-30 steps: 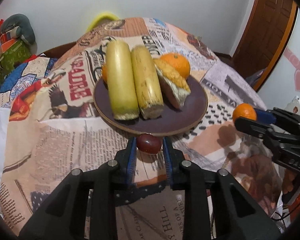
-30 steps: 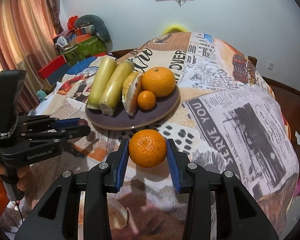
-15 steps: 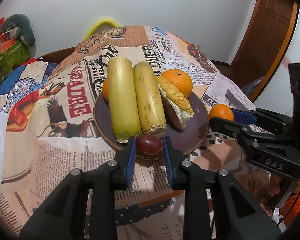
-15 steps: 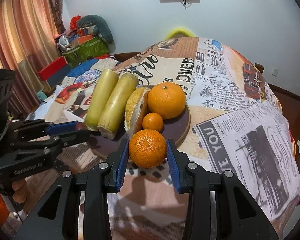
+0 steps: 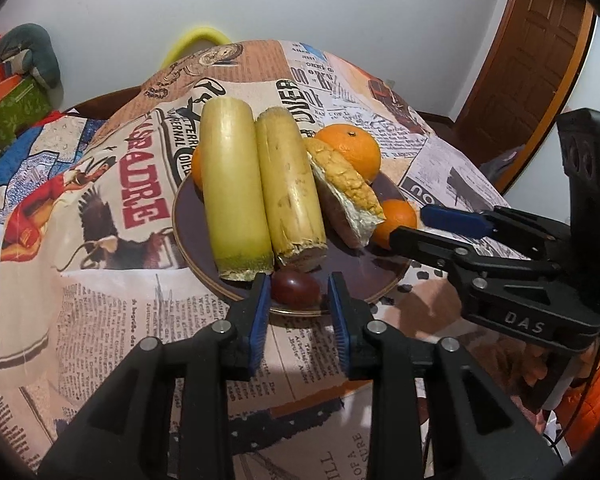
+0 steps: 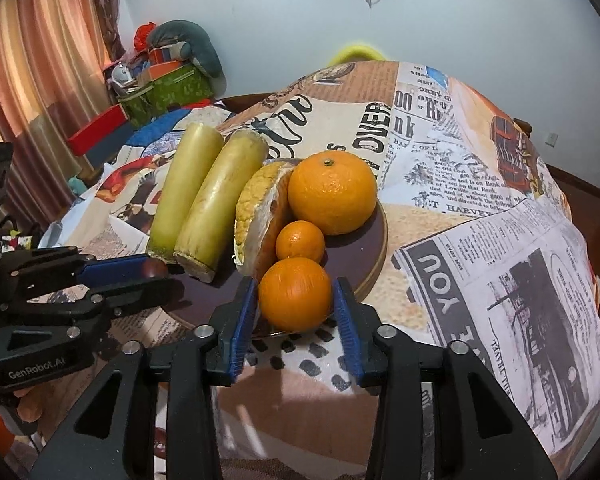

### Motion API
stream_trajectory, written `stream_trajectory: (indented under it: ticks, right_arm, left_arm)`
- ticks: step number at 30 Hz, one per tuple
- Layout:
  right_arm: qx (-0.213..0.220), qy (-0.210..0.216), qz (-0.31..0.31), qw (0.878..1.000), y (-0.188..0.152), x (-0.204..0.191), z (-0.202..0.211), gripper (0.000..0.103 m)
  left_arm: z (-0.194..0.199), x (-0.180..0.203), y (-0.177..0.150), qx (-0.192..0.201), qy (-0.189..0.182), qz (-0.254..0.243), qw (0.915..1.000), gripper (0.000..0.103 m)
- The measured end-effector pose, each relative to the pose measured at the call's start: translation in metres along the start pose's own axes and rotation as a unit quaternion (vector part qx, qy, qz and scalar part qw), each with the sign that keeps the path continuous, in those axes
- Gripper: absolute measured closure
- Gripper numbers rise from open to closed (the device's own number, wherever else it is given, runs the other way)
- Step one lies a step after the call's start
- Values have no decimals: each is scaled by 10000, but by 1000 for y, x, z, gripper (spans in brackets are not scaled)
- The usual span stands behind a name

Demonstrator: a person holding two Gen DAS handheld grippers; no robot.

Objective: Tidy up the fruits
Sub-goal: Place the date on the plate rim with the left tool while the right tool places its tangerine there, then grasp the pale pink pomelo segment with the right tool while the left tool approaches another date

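A dark purple plate [image 5: 364,276] [image 6: 356,248] holds two pale yellow-green stalks [image 5: 236,192] [image 6: 204,200], a bumpy yellow fruit wedge [image 5: 348,184] [image 6: 256,208], a large orange [image 5: 352,148] [image 6: 332,196] and a small mandarin [image 6: 300,240]. A dark red fruit [image 5: 296,288] [image 6: 155,268] lies on the plate's near edge between the parting pads of my left gripper [image 5: 298,308] [image 6: 160,280], with a gap on each side. A mandarin [image 6: 295,294] [image 5: 398,220] rests at the plate's front rim inside my right gripper [image 6: 294,316] [image 5: 410,224], whose jaws are opening and barely clear of it.
A newspaper-print cloth [image 6: 480,240] covers the round table. A yellow chair back [image 5: 196,40] stands behind it. Boxes and soft toys [image 6: 168,76] are piled by the curtain at the left. A wooden door [image 5: 532,52] is at the right. An orange sleeve [image 5: 592,392] shows behind the right gripper.
Both grippers carried their fruit forward onto the plate. The dark red fruit and the mandarin now rest on it, and both pairs of pads have parted from them.
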State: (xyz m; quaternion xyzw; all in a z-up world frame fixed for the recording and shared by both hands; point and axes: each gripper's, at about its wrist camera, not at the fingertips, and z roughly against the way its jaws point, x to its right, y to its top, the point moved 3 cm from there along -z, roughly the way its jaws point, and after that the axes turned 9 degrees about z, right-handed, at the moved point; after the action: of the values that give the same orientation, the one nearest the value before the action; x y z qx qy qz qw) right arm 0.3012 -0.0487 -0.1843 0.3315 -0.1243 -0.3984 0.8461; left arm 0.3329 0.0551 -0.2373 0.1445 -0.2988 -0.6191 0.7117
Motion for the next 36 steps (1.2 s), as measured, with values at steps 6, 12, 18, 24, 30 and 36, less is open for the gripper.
stream_trajectory:
  ticks: [6, 12, 18, 24, 30, 36]
  right_arm:
    - [108, -33, -21, 9999, 2, 2, 11, 57]
    - [140, -61, 10, 9999, -7, -1, 34, 57]
    - [68, -167, 120, 9998, -28, -13, 57, 57]
    - [-68, -261, 208, 9994, -56, -24, 78, 57]
    - [-278, -345, 151, 9989, -87, -29, 87, 57]
    - [-648, -404, 106, 9970, -117, -27, 79, 57]
  left_arm:
    - [11, 2, 1, 74, 12, 27, 10000, 70]
    - [28, 7, -14, 51, 1, -37, 10000, 70]
    - [43, 14, -39, -62, 47, -117, 9999, 69]
    - [57, 27, -68, -190, 68, -335, 9992, 65]
    - [62, 39, -99, -353, 65, -600, 9976, 56]
    - [53, 40, -112, -475, 231, -670, 9964, 55]
